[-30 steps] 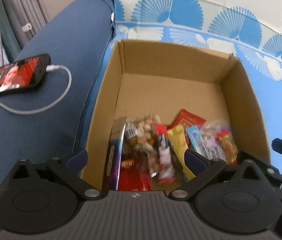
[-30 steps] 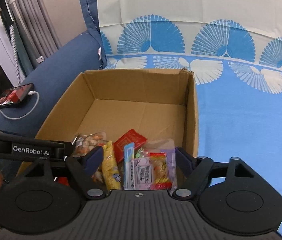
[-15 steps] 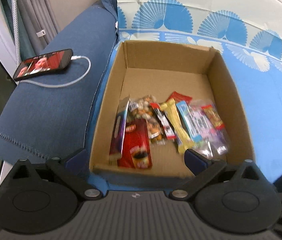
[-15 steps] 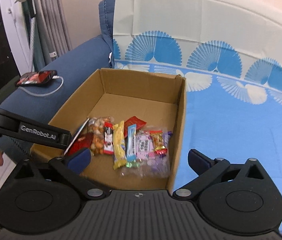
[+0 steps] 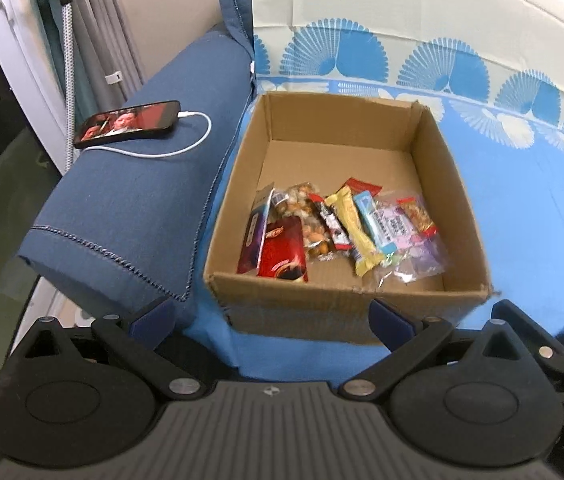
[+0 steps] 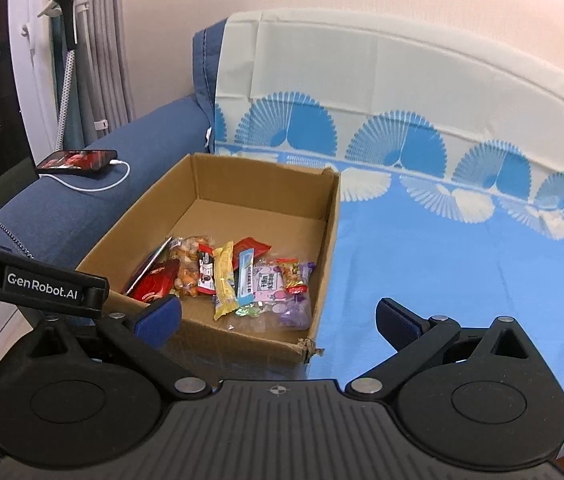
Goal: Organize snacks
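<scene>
the left tongs (image 5: 269,316) gape wide and hold nothing; the right tongs (image 6: 279,318) have just been opening, nothing between them. ahead of and beyond both, a cardboard box (image 5: 458,200) holds the snack packets (image 5: 342,226) in a row at its near end, long axes running front to back. left to right: phone (image 5: 127,123) on the blue sofa arm (image 5: 121,208), box, blue fan-print sheet (image 6: 462,248).
</scene>
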